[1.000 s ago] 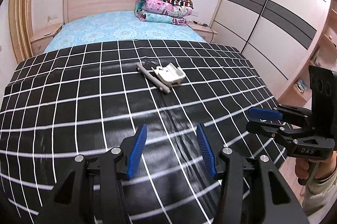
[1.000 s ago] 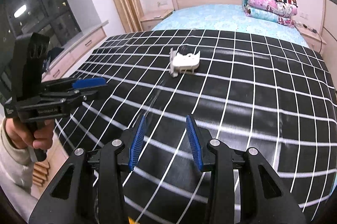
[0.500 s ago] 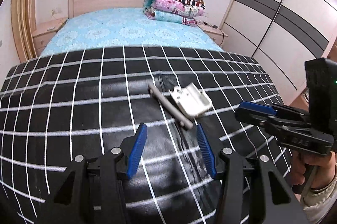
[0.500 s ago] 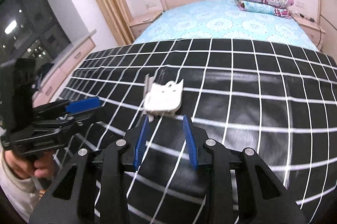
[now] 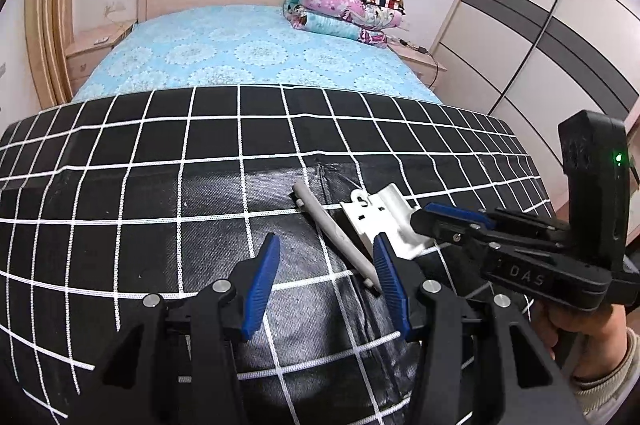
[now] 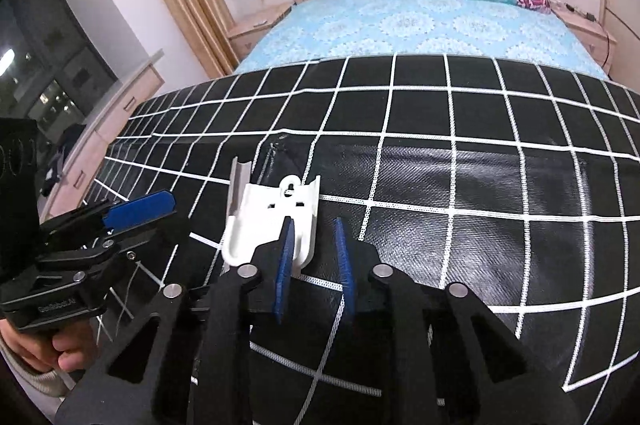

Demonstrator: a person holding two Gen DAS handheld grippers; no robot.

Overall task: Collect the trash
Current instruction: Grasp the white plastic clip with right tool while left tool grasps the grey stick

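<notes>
Bed (image 5: 224, 57), black grid cloth (image 6: 460, 129): white plastic bracket (image 6: 276, 217), right gripper (image 6: 314, 249) jaws closing around its edge; left gripper (image 5: 326, 269) jaws apart, empty.

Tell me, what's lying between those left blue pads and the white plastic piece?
A grey stick lies between the left tool and the white plastic piece, clearest in the left wrist view.

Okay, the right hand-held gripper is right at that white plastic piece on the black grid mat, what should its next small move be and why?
Probably finish closing, then lift. The right hand-held gripper is closing with the right edge of the white plastic bracket between its blue pads, though they do not look clamped yet. The grey plastic stick beside it lies by the open left hand-held gripper.
</notes>
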